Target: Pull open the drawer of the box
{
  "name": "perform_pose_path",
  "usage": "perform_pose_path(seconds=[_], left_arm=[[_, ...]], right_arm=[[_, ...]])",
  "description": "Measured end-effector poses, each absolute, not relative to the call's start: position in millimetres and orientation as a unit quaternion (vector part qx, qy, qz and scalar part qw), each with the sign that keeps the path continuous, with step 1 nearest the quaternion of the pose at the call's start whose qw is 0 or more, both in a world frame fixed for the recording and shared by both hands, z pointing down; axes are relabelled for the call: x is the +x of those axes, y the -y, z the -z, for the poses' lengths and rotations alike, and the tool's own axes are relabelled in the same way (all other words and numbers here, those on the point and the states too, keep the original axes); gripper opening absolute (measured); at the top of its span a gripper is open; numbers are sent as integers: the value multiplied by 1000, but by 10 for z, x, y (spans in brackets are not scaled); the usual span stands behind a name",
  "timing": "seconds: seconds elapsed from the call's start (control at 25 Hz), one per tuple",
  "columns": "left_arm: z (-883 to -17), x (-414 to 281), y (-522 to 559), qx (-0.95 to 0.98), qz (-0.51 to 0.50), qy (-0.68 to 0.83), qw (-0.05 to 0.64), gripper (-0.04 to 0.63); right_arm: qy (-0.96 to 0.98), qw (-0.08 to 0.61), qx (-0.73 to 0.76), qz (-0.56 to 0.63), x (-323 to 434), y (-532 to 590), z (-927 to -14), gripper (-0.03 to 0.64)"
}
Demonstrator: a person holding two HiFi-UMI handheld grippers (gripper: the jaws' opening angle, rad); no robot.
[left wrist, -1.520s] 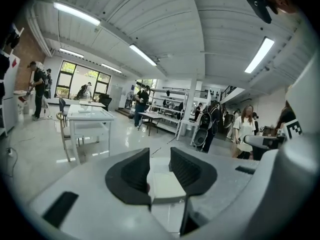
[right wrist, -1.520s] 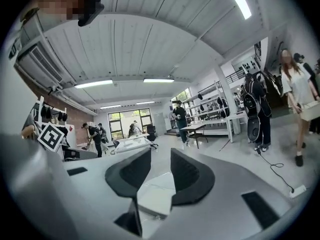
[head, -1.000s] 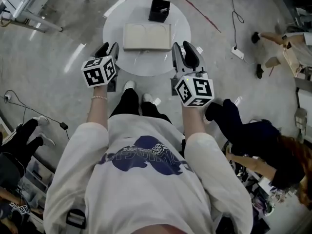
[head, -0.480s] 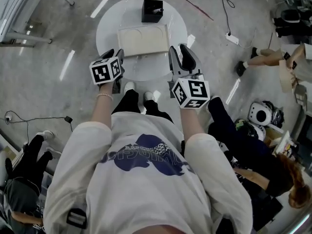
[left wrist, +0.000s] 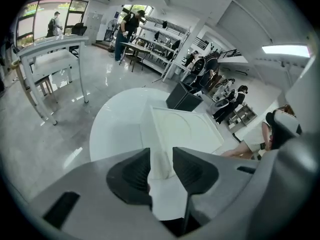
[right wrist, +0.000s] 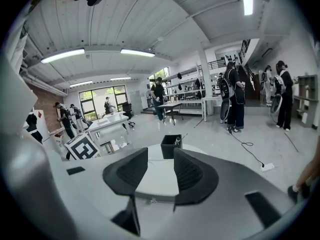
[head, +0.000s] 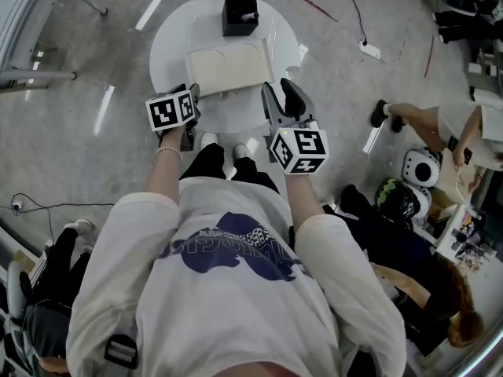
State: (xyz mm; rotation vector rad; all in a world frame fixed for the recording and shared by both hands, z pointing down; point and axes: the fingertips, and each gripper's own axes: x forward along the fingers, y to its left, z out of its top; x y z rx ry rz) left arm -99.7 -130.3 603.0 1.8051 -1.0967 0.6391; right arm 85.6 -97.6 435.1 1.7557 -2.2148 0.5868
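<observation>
A round white tabletop (head: 169,38) was set on a glossy grey floor (head: 78,132).
The left hand-held gripper (head: 183,93) and the right hand-held gripper (head: 280,93) were held empty before the box (head: 228,69), jaws just opened wider.

Flat cream box (head: 229,67); drawer shut; centred on round white table (head: 169,38)

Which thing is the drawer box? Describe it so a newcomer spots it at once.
Start at the round white table. At its middle lies a wide, flat cream box. Its only neighbour on the table, a small black open container at the far edge, is dark and cube-like.
</observation>
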Motion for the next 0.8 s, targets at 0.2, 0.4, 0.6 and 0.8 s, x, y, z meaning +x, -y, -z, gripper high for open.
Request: perform_pose_path(seconds=[0.2,0.4,0.6,0.8], left_arm=[[-6109,-993,1336,725,-273,436,458,121],[-6140,-951,1363,717,-283,437,464,92],[-6113,-941,1336,709,-279,448,468,72],[-6143,-952,1344,697,-276,469,467,69]], right_arm=[[753,136,607,-213,846,1007,-4437,158],[748,156,595,-250,868,988,-4661,161],[752,209,538,-319,737,847,-5141,167],[740,263,469,-404,556,802,-5730,186]])
